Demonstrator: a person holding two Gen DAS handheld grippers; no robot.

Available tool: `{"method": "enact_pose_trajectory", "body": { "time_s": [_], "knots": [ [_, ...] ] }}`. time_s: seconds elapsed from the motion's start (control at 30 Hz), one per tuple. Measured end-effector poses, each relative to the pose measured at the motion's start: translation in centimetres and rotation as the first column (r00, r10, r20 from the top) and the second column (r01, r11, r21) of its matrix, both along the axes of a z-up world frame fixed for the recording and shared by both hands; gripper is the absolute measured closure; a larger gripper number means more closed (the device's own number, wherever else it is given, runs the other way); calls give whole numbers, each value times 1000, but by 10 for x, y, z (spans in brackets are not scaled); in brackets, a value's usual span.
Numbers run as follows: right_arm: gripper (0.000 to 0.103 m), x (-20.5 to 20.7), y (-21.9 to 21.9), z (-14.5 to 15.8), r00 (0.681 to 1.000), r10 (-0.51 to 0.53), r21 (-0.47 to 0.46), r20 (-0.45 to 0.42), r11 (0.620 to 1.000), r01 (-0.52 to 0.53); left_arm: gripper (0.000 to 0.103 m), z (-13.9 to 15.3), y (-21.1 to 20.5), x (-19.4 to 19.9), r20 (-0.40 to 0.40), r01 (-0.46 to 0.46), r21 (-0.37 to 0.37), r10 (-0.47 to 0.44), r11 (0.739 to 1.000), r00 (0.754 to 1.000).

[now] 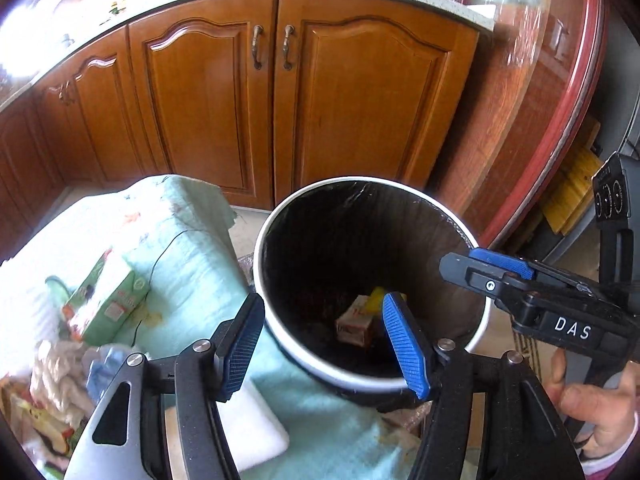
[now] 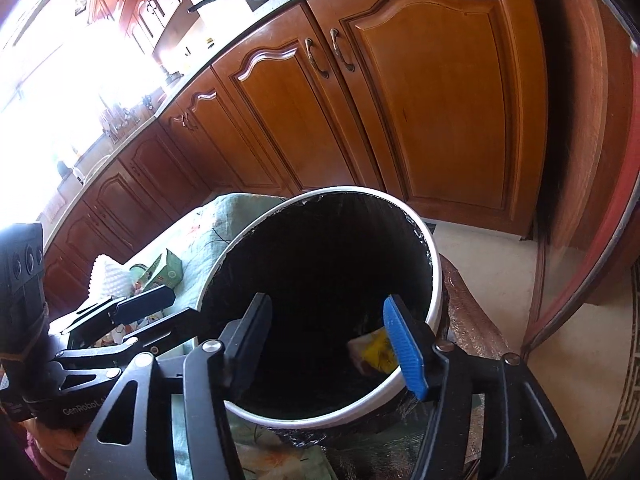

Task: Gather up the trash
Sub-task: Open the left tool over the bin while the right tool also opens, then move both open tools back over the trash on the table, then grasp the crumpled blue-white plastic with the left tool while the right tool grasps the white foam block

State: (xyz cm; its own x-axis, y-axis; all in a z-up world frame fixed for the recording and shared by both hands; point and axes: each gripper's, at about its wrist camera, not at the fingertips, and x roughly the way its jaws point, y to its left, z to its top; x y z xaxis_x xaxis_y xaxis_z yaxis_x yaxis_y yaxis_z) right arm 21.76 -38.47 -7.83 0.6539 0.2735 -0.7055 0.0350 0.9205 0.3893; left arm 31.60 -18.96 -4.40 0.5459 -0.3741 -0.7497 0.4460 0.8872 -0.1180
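With both tongs, left [image 1: 322, 344] and right [image 2: 330, 344], released and empty above the bin [image 1: 486, 320], its trash [image 1: 354, 326] lies below them: light, crushable cartons, best pinched across flat sides.

Both wrist views look steeply down, close, into one shared bin [image 1: 276, 332] [image 2: 434, 304]

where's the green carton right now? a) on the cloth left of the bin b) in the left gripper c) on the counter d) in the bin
a: the green carton lies on the pale cloth left of the bin, and no gripper holds it.
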Motion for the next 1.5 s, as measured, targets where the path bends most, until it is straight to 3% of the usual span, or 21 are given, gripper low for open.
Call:
{"method": "enact_pose_trajectory", "body": {
  "time_s": [0.17,0.33,1.0,1.27,1.5],
  "knots": [
    [20,-15,13,8,999,-9,19,42,1000,9,37,4,24,-26,26,-39,-40,40,998,999],
    [16,-33,29,12,998,-8,58,67,998,4,35,8,55,-56,40,-96,-84,100,992,994],
    [15,-63,125,14,985,152,60,80,986,-157,35,21,175,-154,31,-303,-167,313,938,949],
    [15,-61,150,8,977,199,31,78,979,-202,35,18,209,-162,-4,-384,-172,389,907,921],
    [15,-53,159,3,975,211,7,66,977,-212,35,11,218,-153,-23,-419,-154,420,895,907]
  ]
}}
